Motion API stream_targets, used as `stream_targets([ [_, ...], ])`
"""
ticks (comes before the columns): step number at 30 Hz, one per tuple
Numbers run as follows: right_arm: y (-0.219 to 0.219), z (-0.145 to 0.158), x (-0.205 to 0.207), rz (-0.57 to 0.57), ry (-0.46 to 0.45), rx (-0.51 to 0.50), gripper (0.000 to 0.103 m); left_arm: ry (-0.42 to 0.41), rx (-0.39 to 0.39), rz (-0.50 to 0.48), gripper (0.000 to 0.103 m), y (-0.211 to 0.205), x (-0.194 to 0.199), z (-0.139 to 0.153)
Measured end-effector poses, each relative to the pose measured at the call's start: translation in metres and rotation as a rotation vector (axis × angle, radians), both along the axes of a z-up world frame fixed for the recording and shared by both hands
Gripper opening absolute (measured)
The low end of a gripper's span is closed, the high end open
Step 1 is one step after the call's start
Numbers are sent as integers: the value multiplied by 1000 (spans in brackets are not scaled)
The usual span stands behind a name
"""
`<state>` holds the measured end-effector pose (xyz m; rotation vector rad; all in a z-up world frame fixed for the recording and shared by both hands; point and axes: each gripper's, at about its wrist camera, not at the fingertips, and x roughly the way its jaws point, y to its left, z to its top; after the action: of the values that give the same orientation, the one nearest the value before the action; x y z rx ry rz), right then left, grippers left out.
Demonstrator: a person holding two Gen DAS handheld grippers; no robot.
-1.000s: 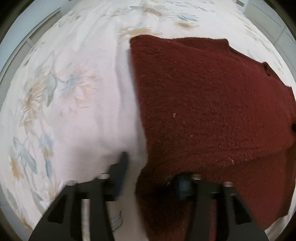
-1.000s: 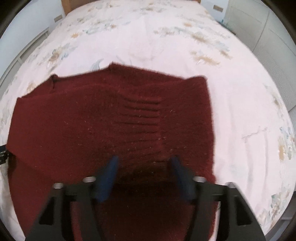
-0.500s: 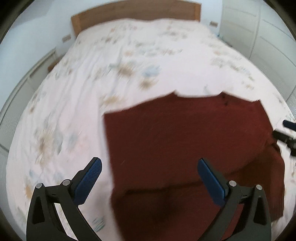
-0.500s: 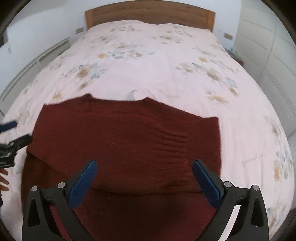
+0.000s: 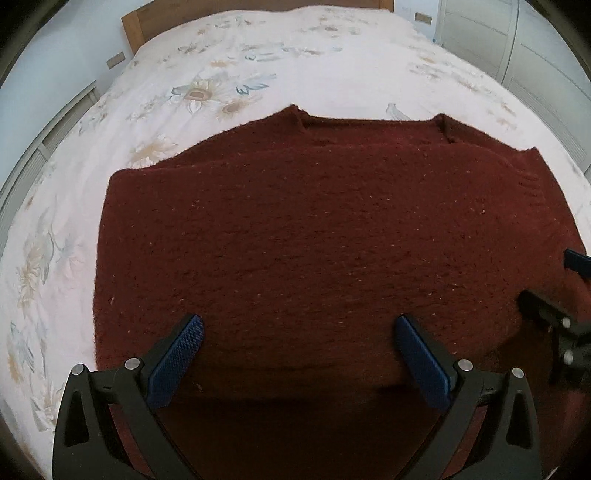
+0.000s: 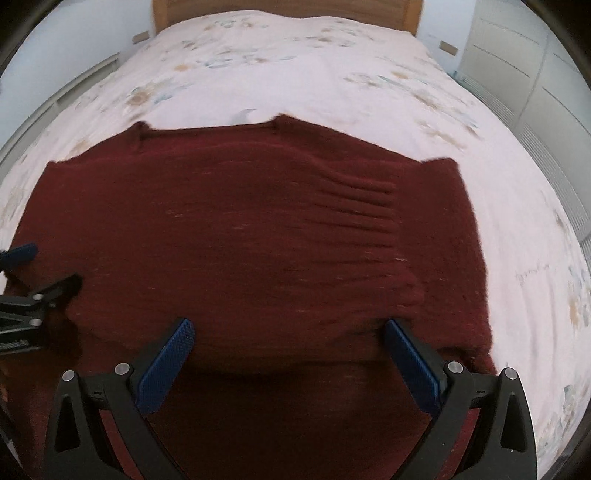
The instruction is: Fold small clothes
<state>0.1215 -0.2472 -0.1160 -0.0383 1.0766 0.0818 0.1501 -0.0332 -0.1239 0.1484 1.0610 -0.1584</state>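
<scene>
A dark red knitted sweater [image 5: 314, 229] lies flat on the bed, with a folded layer on top whose near edge crosses just ahead of both grippers; it also shows in the right wrist view [image 6: 251, 236]. A ribbed cuff [image 6: 365, 210] lies on its right part. My left gripper [image 5: 299, 354] is open and empty, above the sweater's near left part. My right gripper [image 6: 288, 354] is open and empty, above the near right part. Each gripper shows at the edge of the other's view: the right gripper [image 5: 565, 310], the left gripper [image 6: 26, 288].
The sweater lies on a bed with a white floral cover [image 5: 258, 74]. A wooden headboard [image 6: 280, 7] stands at the far end. White wardrobe doors [image 6: 535, 74] are on the right, a pale wall and low rail [image 5: 48, 129] on the left.
Both grippers were shut down on the sweater a second ago. They have let go, opened wide and pulled back and up. The folded layer now rests on the sweater.
</scene>
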Motion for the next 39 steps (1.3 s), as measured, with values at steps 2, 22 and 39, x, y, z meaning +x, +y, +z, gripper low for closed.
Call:
stream_targets([
  [2,-12,0,0,-18,-2,-5,102,-4,-1,7,102,6,-1,1],
  [22,-54,51,-44,-23,-74,19,102,-54,-87,44,102,56,-43,51],
  [39,-106,14,-187,-95,160,53,102,149,-30,67,102,89,-171,22],
])
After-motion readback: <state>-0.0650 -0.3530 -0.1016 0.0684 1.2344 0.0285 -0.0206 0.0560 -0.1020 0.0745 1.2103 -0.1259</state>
